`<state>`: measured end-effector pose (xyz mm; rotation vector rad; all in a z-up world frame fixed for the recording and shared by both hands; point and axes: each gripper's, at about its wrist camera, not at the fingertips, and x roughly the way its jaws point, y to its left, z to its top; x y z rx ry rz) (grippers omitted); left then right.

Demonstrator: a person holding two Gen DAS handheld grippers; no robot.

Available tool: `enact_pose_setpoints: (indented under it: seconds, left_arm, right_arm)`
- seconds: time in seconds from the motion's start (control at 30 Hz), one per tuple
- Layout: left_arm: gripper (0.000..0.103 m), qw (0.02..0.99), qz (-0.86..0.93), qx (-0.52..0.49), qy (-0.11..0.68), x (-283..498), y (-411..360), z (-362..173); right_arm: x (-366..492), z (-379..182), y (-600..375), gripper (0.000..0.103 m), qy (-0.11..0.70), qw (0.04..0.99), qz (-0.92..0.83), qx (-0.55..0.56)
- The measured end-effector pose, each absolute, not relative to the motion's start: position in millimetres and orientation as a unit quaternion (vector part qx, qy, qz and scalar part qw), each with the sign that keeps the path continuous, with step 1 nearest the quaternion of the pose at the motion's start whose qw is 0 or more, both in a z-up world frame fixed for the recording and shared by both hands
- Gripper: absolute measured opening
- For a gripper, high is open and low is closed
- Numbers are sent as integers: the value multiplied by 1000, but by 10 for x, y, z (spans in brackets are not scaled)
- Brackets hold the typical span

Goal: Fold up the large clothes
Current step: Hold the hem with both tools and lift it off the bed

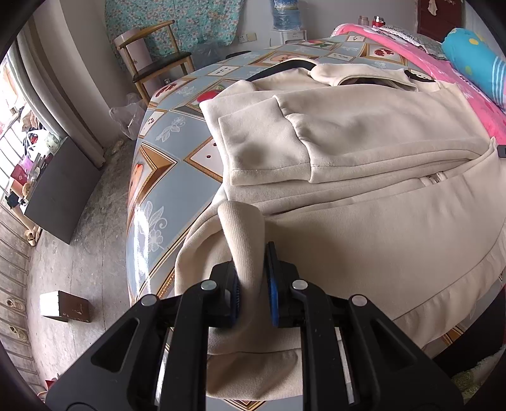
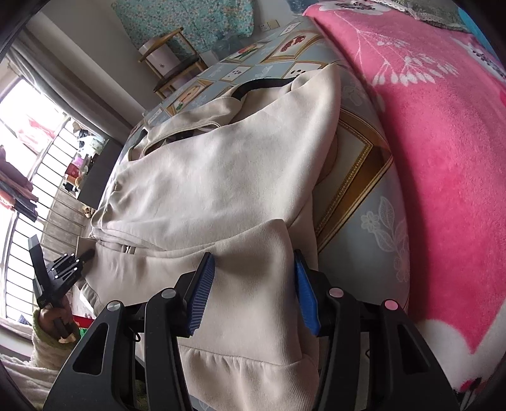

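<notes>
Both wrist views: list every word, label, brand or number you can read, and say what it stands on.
No text can be read in either view.
Water bottle: a label shows, too blurred to read.
Red boxes by the window: print too small to read.
Cream jacket: no print visible.
Tablecloth: pictures only, no words.

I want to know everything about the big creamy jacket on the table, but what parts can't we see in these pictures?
- Jacket bottom hem: left wrist view, hidden behind the left gripper and cut off by the frame edge.
- Its far sleeve: right wrist view, folded under the body.
- Inside the collar: left wrist view, too dark and small.
- Fabric between the right gripper pads: right wrist view; grip unclear.
- Table under the jacket: covered.
</notes>
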<state>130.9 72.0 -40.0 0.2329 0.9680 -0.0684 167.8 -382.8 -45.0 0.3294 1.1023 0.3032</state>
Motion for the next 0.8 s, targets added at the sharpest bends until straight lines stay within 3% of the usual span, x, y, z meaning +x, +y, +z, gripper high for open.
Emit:
enact_pose_setpoints:
  seconds: [0.57,0.8]
  left_arm:
    - [14,878,-32,114,464,1310,712,-397]
    - [14,878,-31,118,463,1313,705,-390]
  right_arm:
    - [1650,-425,-3735,44,539,825,129,107]
    - [1571,-365,-3677,32,537,831,124,79]
